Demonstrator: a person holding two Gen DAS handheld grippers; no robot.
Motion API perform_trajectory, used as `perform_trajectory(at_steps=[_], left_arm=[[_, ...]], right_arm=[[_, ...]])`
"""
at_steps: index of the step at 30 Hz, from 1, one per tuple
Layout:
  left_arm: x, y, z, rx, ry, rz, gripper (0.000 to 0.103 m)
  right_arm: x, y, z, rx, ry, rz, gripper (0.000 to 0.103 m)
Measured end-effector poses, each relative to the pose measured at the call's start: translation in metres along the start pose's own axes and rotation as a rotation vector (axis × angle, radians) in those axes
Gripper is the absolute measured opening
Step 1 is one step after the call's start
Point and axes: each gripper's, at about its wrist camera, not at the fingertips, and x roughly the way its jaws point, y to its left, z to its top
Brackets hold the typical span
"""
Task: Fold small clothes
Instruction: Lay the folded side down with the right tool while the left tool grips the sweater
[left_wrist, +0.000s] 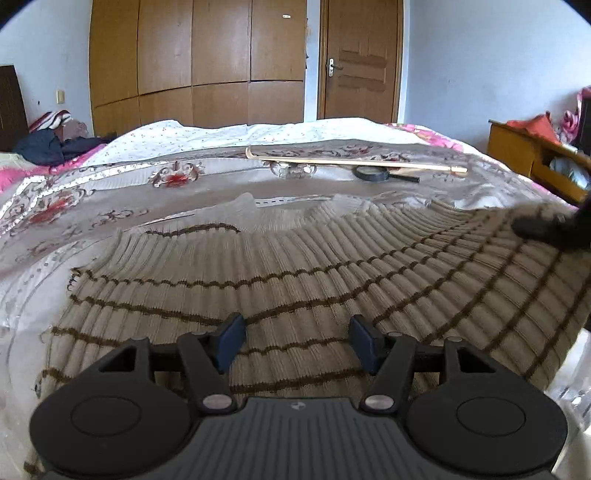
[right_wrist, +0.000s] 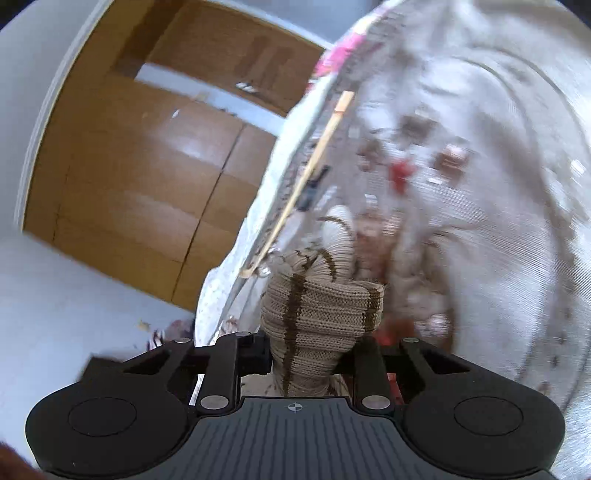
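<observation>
Looking at it, my right tool (right_wrist: 314, 354) is pinching the sweater's (left_wrist: 295, 266) lifted right edge while the left tool (left_wrist: 297, 341) hovers spread over its near hem on the bed (left_wrist: 110, 192), so I'd fold leftward across.

The left gripper (left_wrist: 297, 341) hovered over the beige striped sweater (left_wrist: 280, 273) with its blue fingers (left_wrist: 231, 341) spread apart, gripping nothing. The sweater lay on the floral bed (left_wrist: 110, 192), its right edge lifted. Beyond it lay a wooden stick (left_wrist: 354, 162) and magnifying glass (left_wrist: 373, 173).
</observation>
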Motion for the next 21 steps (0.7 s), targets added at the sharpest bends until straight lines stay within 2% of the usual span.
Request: perform_trajectory(at_steps=[3, 6, 8, 10, 15, 17, 21], left_arm=[[-0.015, 0.025, -0.001, -0.084, -0.024, -0.042, 0.071], [-0.04, 0.058, -0.01, -0.192, -0.04, -0.059, 0.071], [-0.058, 0.08, -0.02, -0.268, -0.019, -0.085, 0.071], [-0.073, 0.099, -0.032, -0.325, 0.006, -0.08, 0.071], [-0.096, 0.137, -0.057, -0.476, 0.036, -0.133, 0.071], [-0.097, 0.138, -0.06, -0.443, 0.045, -0.125, 0.07], [-0.099, 0.138, -0.063, -0.449, 0.043, -0.148, 0.07]], right_arm=[[0.004, 0.043, -0.008, -0.154, 0.004, 0.02, 0.023], [0.015, 0.096, -0.033, -0.37, 0.035, 0.055, 0.023], [0.024, 0.129, -0.061, -0.526, 0.082, 0.088, 0.023], [0.036, 0.155, -0.1, -0.715, 0.163, 0.126, 0.023], [0.053, 0.173, -0.191, -1.119, 0.353, 0.16, 0.023], [0.055, 0.167, -0.205, -1.154, 0.405, 0.147, 0.024], [0.049, 0.169, -0.21, -1.184, 0.437, 0.141, 0.027]])
